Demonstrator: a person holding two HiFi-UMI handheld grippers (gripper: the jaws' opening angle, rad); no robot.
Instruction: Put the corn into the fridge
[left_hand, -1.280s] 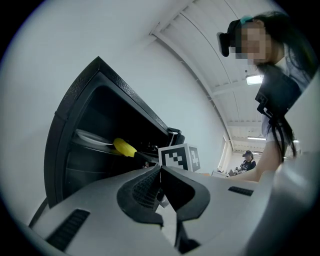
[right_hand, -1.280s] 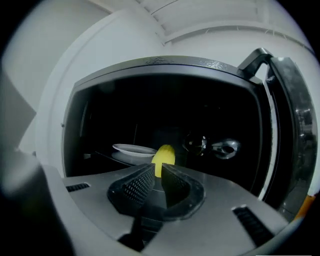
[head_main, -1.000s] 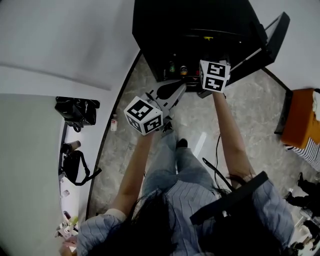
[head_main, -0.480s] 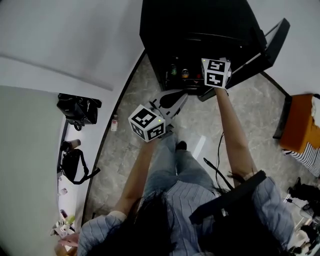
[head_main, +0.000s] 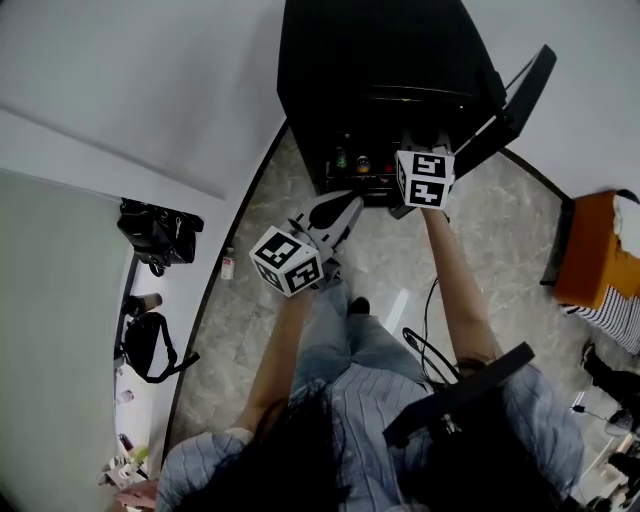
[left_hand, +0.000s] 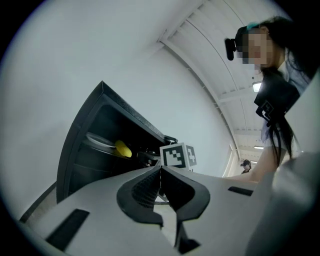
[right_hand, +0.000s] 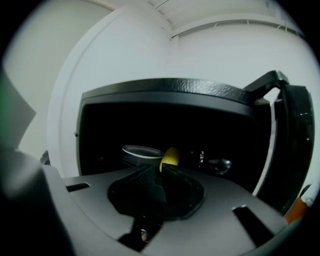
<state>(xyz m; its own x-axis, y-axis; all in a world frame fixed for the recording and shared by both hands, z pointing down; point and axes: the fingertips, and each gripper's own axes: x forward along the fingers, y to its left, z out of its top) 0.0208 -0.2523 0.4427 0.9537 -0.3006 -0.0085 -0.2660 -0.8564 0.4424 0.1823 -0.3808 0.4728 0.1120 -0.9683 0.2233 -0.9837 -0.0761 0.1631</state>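
Observation:
The black fridge (head_main: 380, 40) stands on the floor with its door (head_main: 510, 100) swung open to the right. My right gripper (head_main: 415, 145) reaches into the opening, its marker cube (head_main: 425, 178) just outside. In the right gripper view the right gripper (right_hand: 161, 172) is shut on the yellow corn (right_hand: 170, 156), which sticks up from the jaw tips beside a white-rimmed dish (right_hand: 142, 152) on the shelf. The left gripper view shows the corn (left_hand: 122, 148) inside the fridge (left_hand: 95, 110). My left gripper (head_main: 350, 200) hangs shut and empty in front of the fridge, lower left of the right one.
Bottles (head_main: 350, 160) stand on the fridge's lower shelf. Black bags (head_main: 160, 225) and a small bottle (head_main: 229, 265) lie by the wall at left. An orange seat (head_main: 590, 250) is at right. A cable (head_main: 430, 300) runs across the marble floor.
Both grippers have shifted slightly toward the fridge, and the left one has risen a little. The right one stays at the opening, still closed on the corn.

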